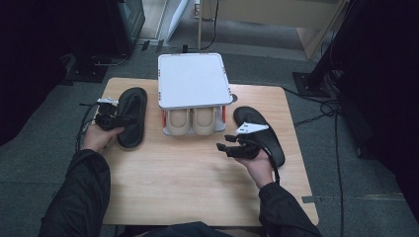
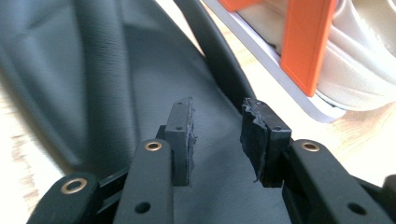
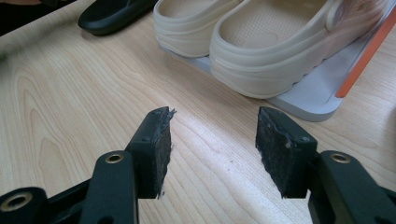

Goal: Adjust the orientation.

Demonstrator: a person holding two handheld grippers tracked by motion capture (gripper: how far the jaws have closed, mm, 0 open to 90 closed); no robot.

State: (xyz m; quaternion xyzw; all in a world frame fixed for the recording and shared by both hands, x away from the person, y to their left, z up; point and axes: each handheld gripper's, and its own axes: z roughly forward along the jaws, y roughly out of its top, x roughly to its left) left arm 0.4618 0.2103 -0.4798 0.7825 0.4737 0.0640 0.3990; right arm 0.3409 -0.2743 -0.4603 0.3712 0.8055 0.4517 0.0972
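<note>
Black slippers are laid on either side of a two-tier shoe rack [image 1: 194, 81] on a wooden table [image 1: 197, 182].

To the left of the rack, the left gripper [image 1: 129, 120] is held over the left black slipper [image 1: 132, 116]; in the left gripper view its jaws are seen parted above the slipper's dark upper [image 2: 116, 93], with nothing pinched between the pads. Just right of the rack lies the right black slipper [image 1: 262, 133], beside which the right gripper [image 1: 223, 143] is held with jaws spread wide and empty over bare wood. On the rack's lower tier a pair of cream clogs [image 1: 191, 121] is seated.
</note>
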